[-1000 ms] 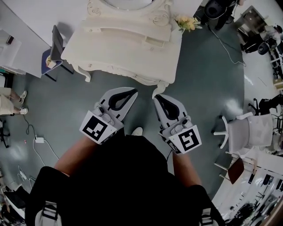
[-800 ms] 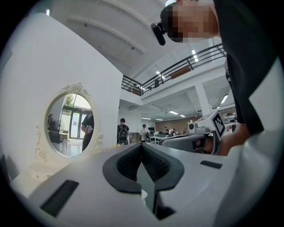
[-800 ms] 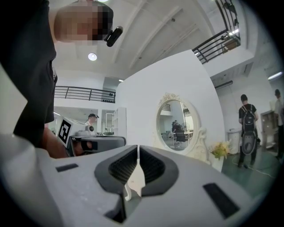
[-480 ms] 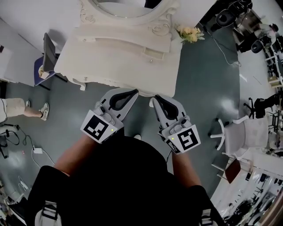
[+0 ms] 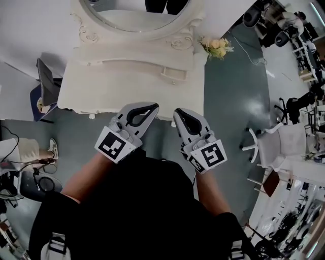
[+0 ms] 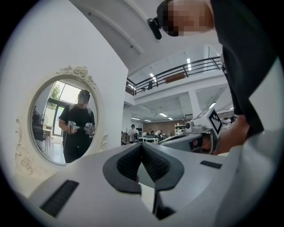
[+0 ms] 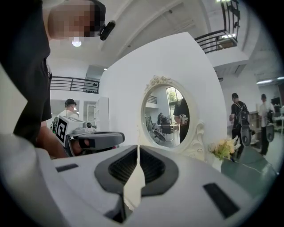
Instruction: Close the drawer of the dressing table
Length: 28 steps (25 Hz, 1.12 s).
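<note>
The white dressing table (image 5: 101, 86) stands ahead of me, its oval mirror (image 5: 137, 15) at the back. On its upper tier a small drawer (image 5: 173, 74) with a knob sticks out a little from the row. My left gripper (image 5: 154, 106) and right gripper (image 5: 176, 111) are held side by side at the table's near edge, both shut and holding nothing. In the left gripper view the left gripper (image 6: 142, 144) shows its dark pads meeting, with the mirror (image 6: 62, 119) beyond. In the right gripper view the right gripper (image 7: 137, 146) is likewise shut before the mirror (image 7: 166, 117).
A vase of yellow flowers (image 5: 217, 45) stands at the table's right end. A dark chair (image 5: 43, 86) is at its left, a white office chair (image 5: 277, 144) to the right. A person's shoe (image 5: 52, 147) and cables (image 5: 15, 162) lie on the grey floor at left.
The dressing table has come nearer, its front edge now reaching the gripper tips. Both grippers stayed shut and side by side.
</note>
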Available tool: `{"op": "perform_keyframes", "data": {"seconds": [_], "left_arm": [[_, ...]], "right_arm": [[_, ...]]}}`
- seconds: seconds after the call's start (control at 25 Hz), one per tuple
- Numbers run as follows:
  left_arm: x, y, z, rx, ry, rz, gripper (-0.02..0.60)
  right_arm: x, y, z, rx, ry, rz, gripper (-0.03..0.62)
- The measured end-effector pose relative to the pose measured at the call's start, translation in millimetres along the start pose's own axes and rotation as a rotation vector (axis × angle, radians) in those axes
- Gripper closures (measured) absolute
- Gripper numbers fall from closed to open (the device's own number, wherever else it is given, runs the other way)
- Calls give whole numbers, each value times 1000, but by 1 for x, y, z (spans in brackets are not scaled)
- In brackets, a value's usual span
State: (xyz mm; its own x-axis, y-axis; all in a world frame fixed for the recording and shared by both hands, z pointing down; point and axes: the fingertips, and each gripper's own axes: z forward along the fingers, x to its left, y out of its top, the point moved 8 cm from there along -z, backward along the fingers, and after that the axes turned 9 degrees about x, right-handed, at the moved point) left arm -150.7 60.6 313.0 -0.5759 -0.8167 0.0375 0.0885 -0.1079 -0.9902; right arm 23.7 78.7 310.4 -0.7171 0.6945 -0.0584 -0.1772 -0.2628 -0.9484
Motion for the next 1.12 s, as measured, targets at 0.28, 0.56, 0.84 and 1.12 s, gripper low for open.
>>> {"op": "perform_keyframes", "data": {"seconds": [0.28, 0.56, 0.84, 1.12], "left_arm": [[33, -7, 16, -8, -48, 25, 589], [60, -24, 41, -6, -49, -10, 589], [84, -37, 83, -1, -25, 21, 589], [105, -46, 125, 2, -31, 33, 589]], "right_arm": [[-16, -14, 29, 62, -89, 84, 591], [-58, -40, 55, 134, -171, 165, 585], [-118, -73, 82, 217, -216, 224, 572], [-171, -112, 112, 345, -223, 308, 556]]}}
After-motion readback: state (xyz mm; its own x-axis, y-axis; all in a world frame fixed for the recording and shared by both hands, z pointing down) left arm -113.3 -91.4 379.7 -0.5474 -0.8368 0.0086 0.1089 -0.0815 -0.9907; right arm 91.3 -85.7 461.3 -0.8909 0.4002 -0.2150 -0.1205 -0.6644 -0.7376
